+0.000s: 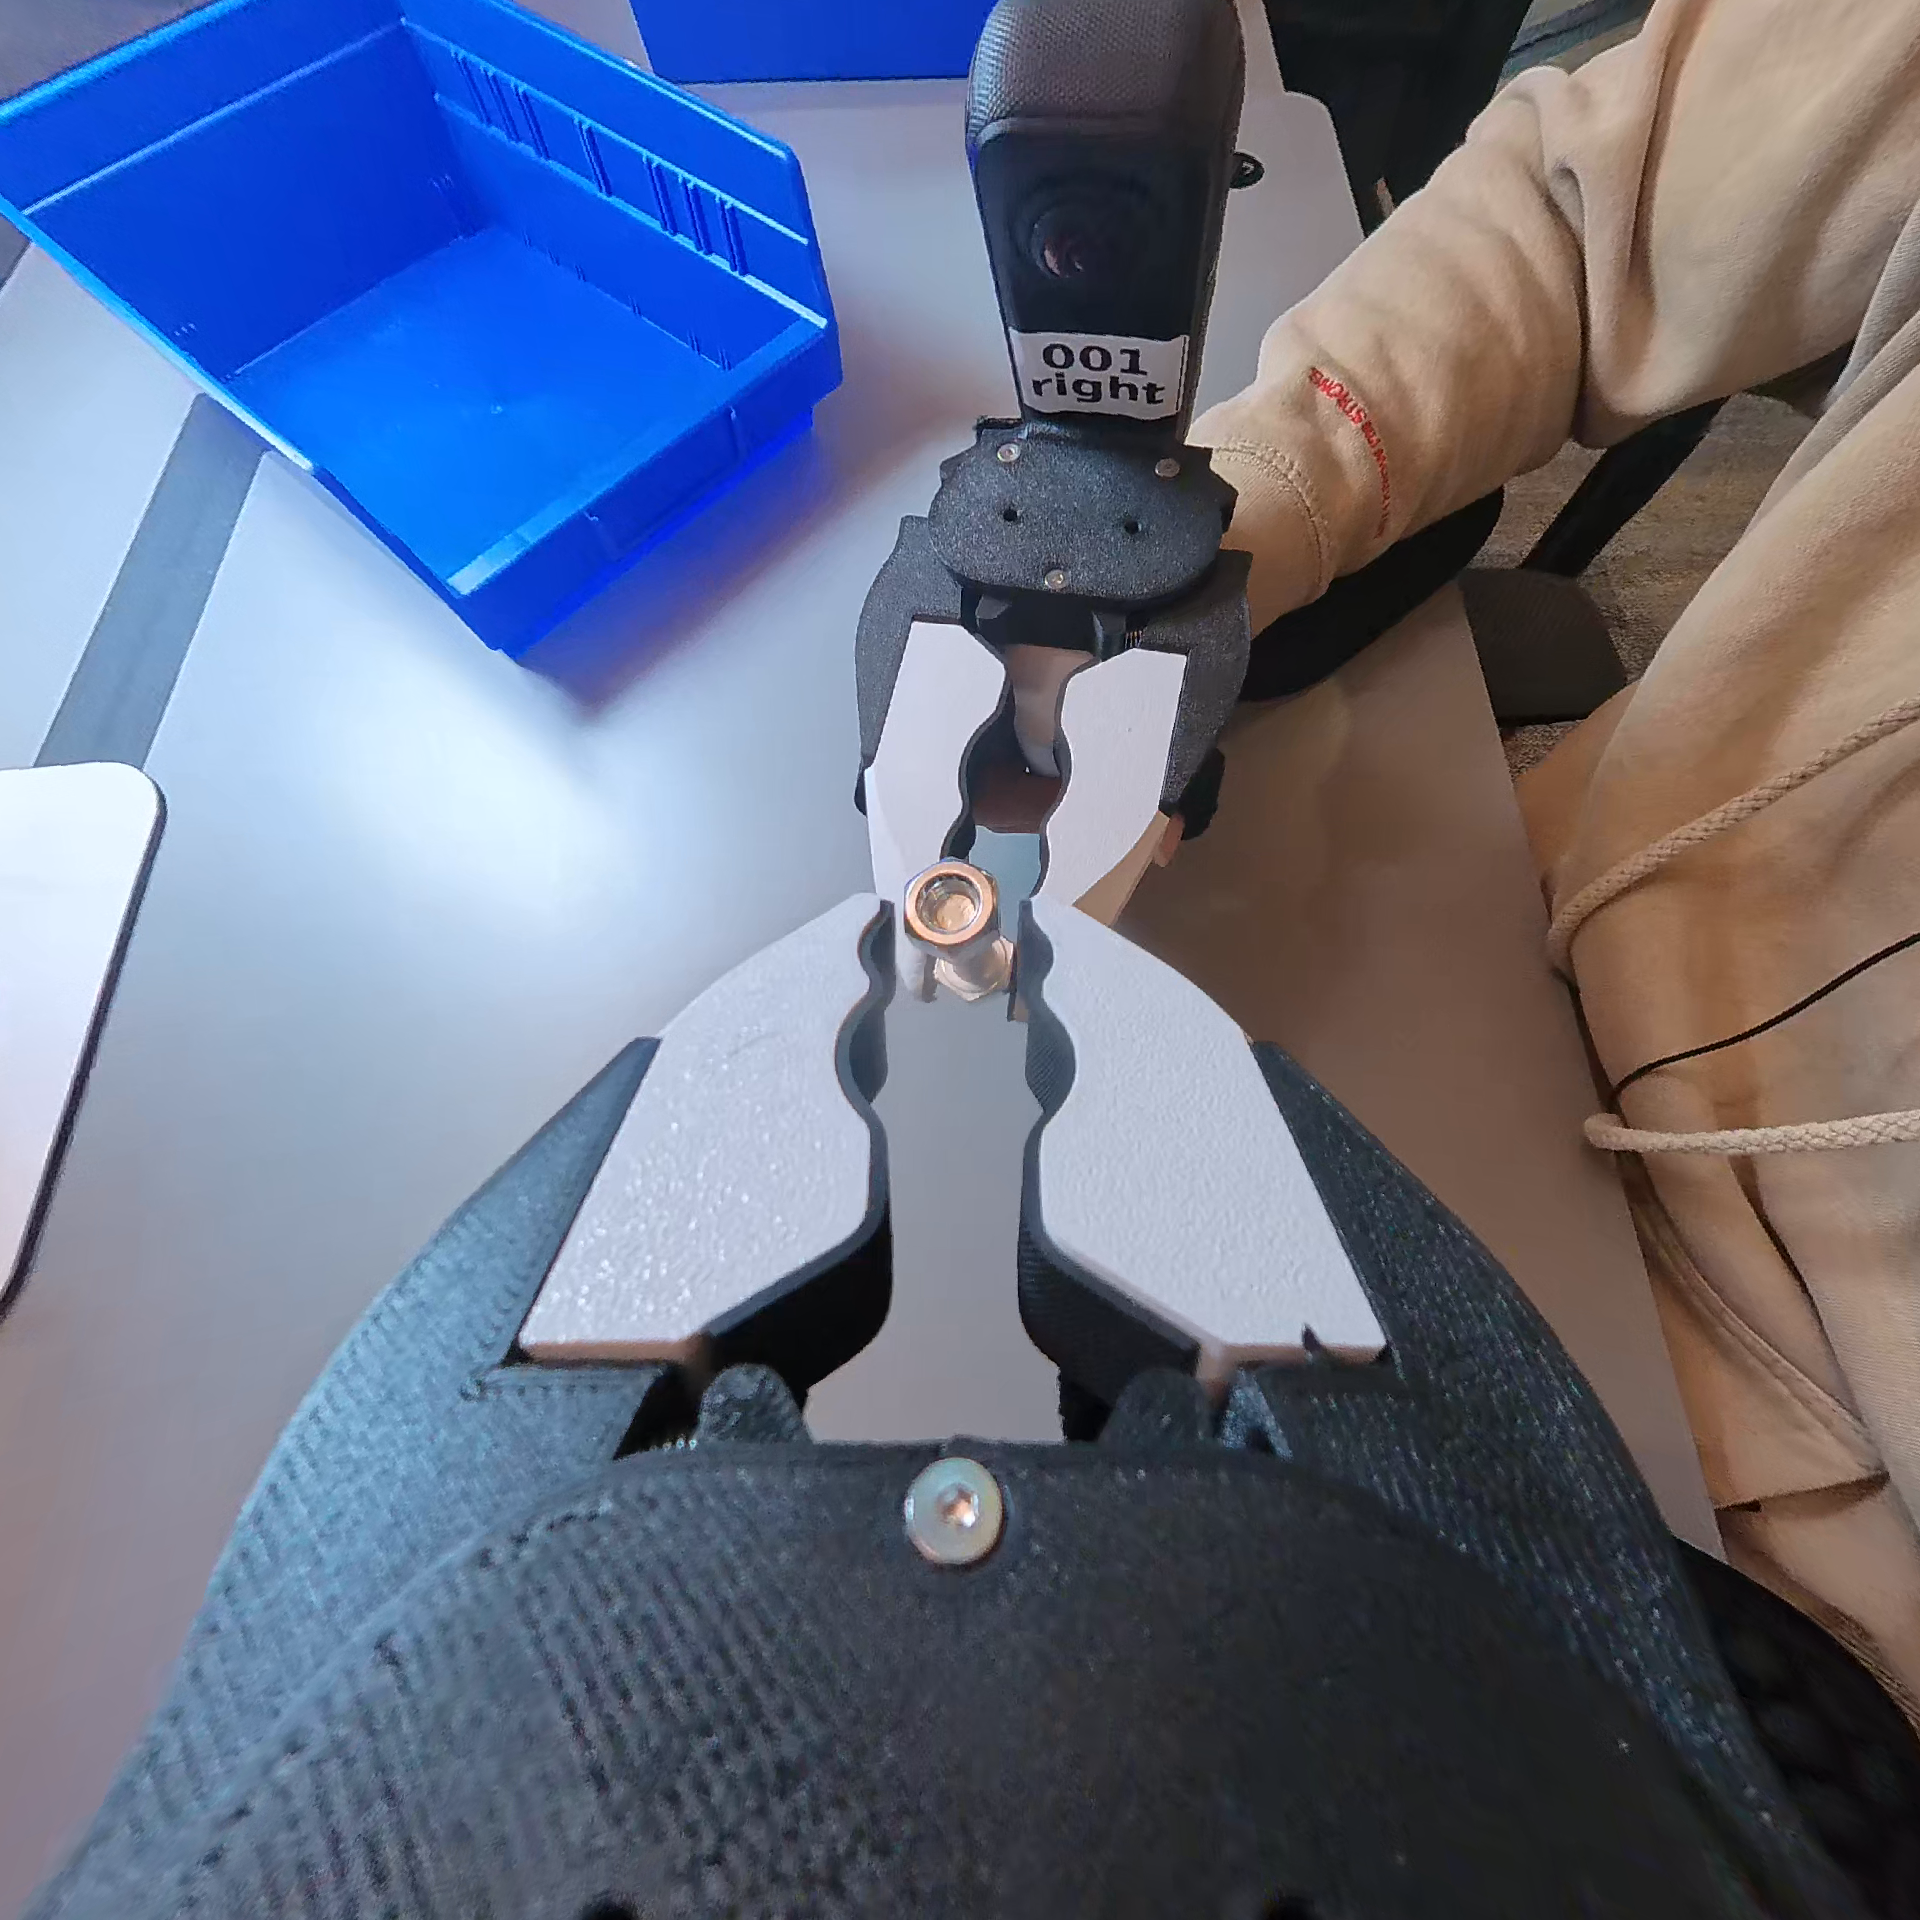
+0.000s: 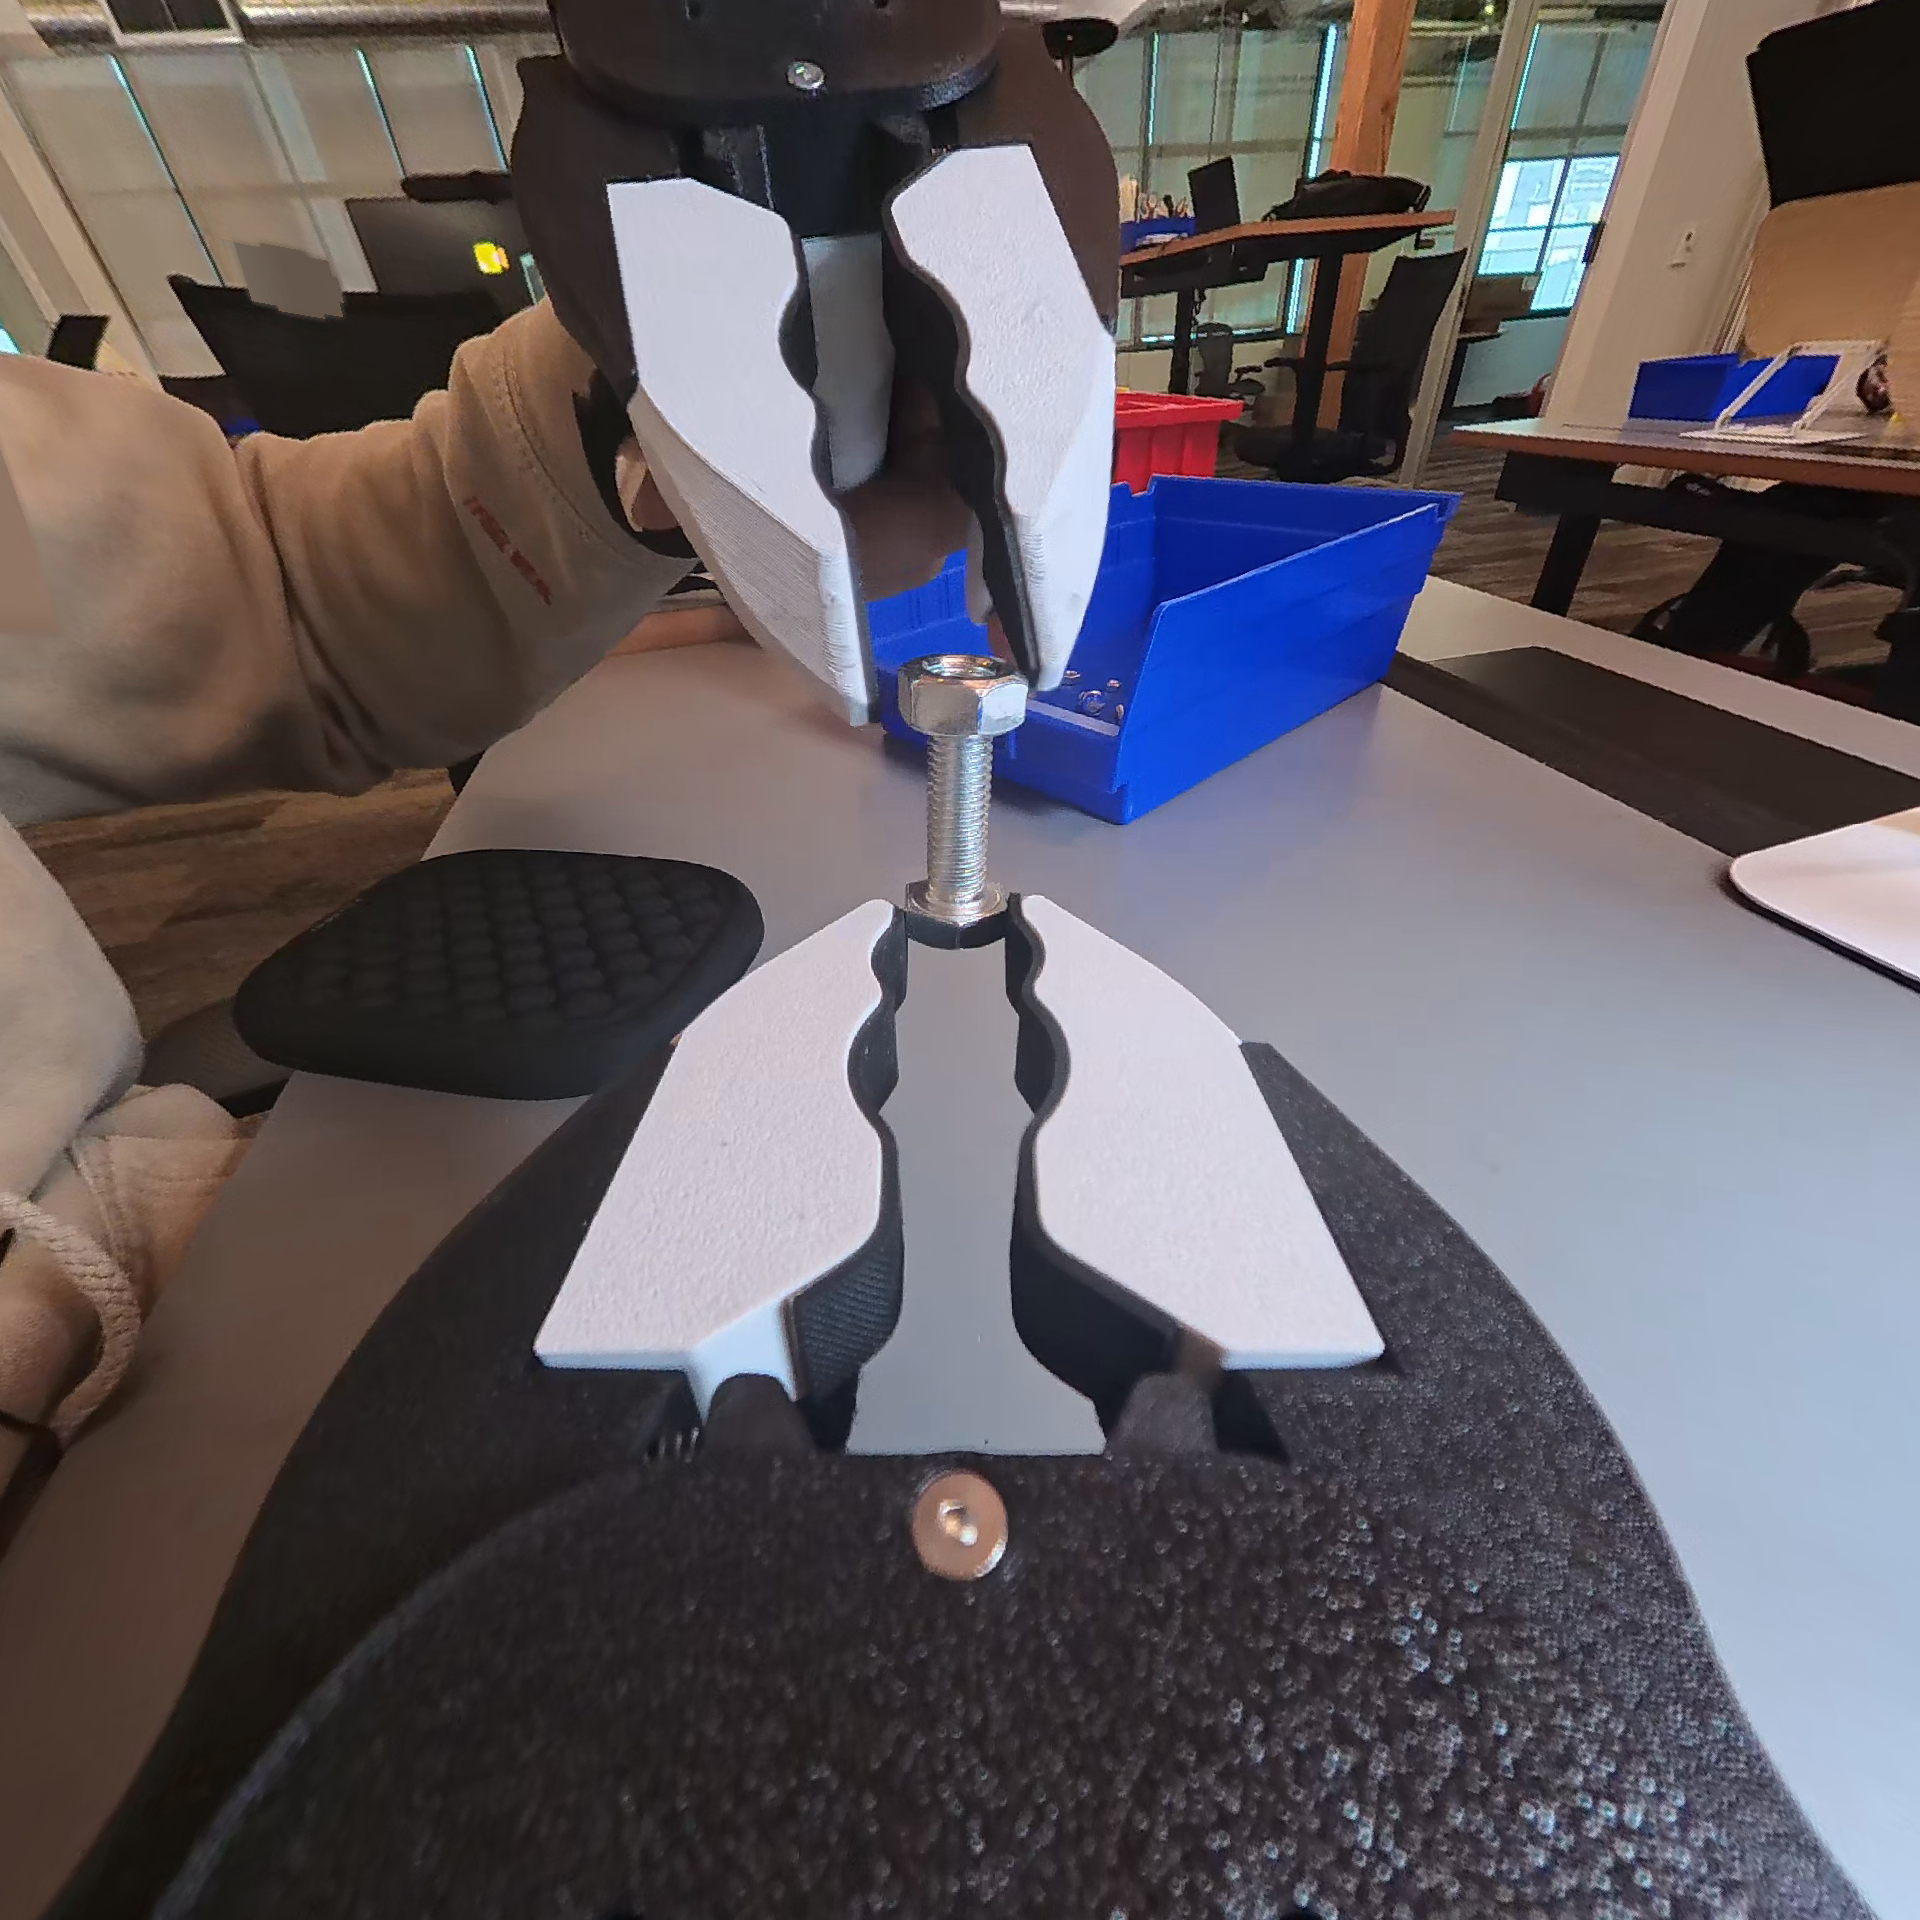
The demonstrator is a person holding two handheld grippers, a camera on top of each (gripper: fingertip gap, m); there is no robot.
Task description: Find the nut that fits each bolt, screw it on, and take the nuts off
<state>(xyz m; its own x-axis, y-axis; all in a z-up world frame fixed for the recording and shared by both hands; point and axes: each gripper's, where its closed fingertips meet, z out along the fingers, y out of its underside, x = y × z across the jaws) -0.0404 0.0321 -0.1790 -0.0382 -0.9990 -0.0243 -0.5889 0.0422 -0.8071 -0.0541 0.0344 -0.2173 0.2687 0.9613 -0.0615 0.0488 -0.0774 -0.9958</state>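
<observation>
A silver bolt (image 2: 958, 821) stands upright with a hex nut (image 2: 961, 698) on the top of its thread. My right gripper (image 2: 956, 920) is shut on the bolt's head and holds it above the grey table (image 2: 1351, 987). My left gripper (image 2: 951, 691) comes down from above with its fingertips on either side of the nut, and a thin gap shows beside the nut. In the left wrist view I look down on the nut (image 1: 951, 912) between the left gripper's (image 1: 956, 914) tips. The right gripper (image 1: 992, 935) reaches in from the far side.
A blue bin (image 1: 644, 187) sits at the back left in the left wrist view and looks empty. A blue bin (image 2: 1299, 665) with small hardware inside stands behind the bolt in the right wrist view. A white pad (image 2: 1849, 904), a black chair armrest (image 2: 499, 966) and a person's beige sleeve (image 1: 1455, 343) are close by.
</observation>
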